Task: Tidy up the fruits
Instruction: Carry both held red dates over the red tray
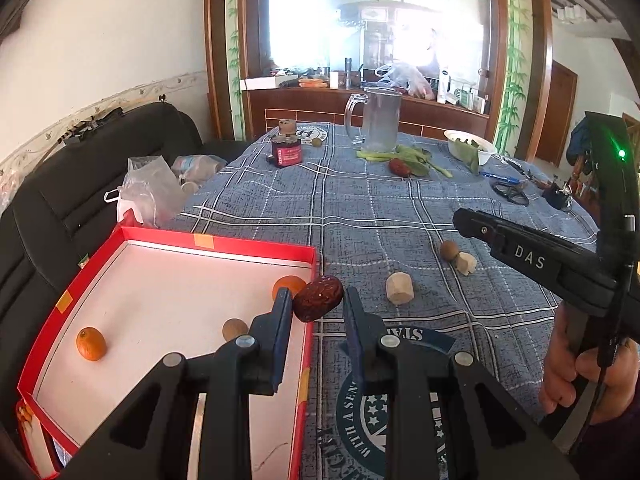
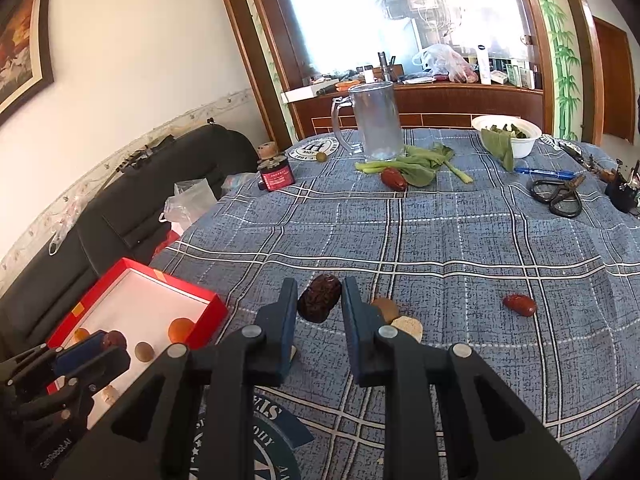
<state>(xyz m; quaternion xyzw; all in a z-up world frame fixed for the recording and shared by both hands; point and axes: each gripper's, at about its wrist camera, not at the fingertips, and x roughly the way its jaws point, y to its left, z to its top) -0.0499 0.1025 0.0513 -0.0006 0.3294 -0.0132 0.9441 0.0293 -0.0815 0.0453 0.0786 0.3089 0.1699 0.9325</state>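
Left wrist view: my left gripper [image 1: 316, 306] holds a dark wrinkled date [image 1: 318, 298] between its fingertips, over the right wall of the red box [image 1: 256, 246]. Left of the fingers, inside the box, I count 2 oranges [image 1: 91, 344] and 1 small brown fruit [image 1: 234, 329]. Ahead and right on the plaid cloth [image 1: 360, 208] lie 2 pale chunks [image 1: 400, 288] and another brown fruit [image 1: 449, 249].

Right wrist view: my right gripper [image 2: 318, 300] stands part open around a second date [image 2: 319, 298] lying on the cloth; contact I cannot tell. Well right lies a red date [image 2: 519, 305]; far ahead, a glass mug [image 2: 374, 122].
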